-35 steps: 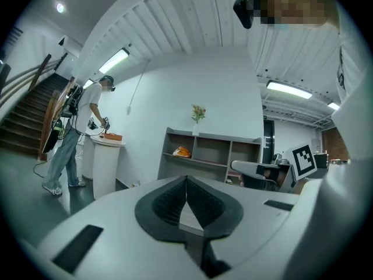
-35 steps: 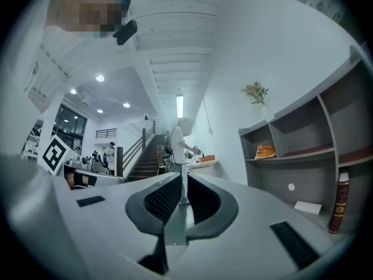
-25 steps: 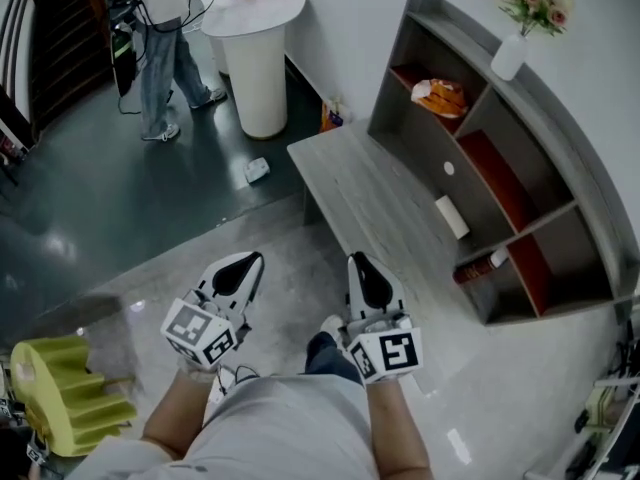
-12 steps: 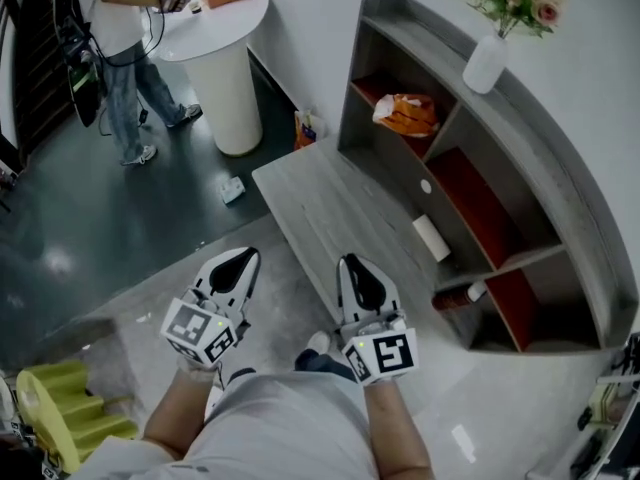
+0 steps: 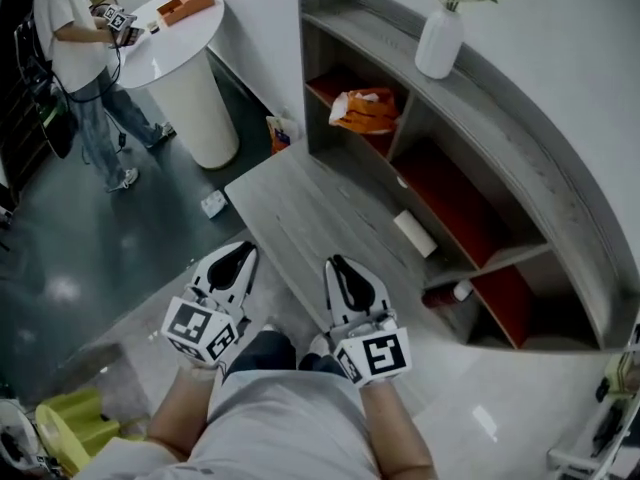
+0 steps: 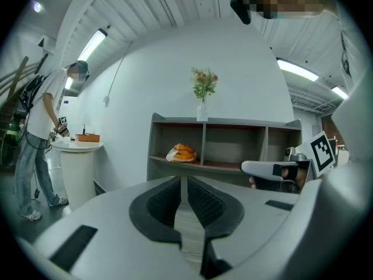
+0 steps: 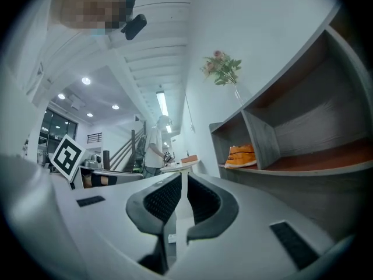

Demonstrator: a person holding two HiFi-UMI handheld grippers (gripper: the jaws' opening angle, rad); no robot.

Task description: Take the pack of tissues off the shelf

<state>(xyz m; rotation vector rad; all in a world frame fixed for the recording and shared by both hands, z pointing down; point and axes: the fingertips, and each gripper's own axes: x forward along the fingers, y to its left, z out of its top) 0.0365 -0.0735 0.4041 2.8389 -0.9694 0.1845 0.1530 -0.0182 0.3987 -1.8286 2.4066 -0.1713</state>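
Observation:
The pack of tissues (image 5: pixel 365 111) is an orange and white bag lying in the upper left compartment of the grey shelf unit (image 5: pixel 520 168). It also shows as the pack of tissues (image 6: pixel 183 153) in the left gripper view and the pack of tissues (image 7: pixel 241 156) in the right gripper view. My left gripper (image 5: pixel 232 265) and right gripper (image 5: pixel 345 276) are held side by side low in front of my body, well short of the shelf. Both are shut with nothing between the jaws, as the left gripper (image 6: pixel 182 182) and right gripper (image 7: pixel 183 182) show in their own views.
A low grey platform (image 5: pixel 300 218) runs along the shelf's foot. A white vase of flowers (image 5: pixel 438 40) stands on top. A white roll (image 5: pixel 414 234) and a bottle (image 5: pixel 445 294) lie on lower shelves. A person (image 5: pixel 75 58) stands at a round white table (image 5: pixel 185 68) far left.
The shelf unit and platform have slid left and closer in the head view as I come nearer. Both grippers keep their place before my body, still shut.

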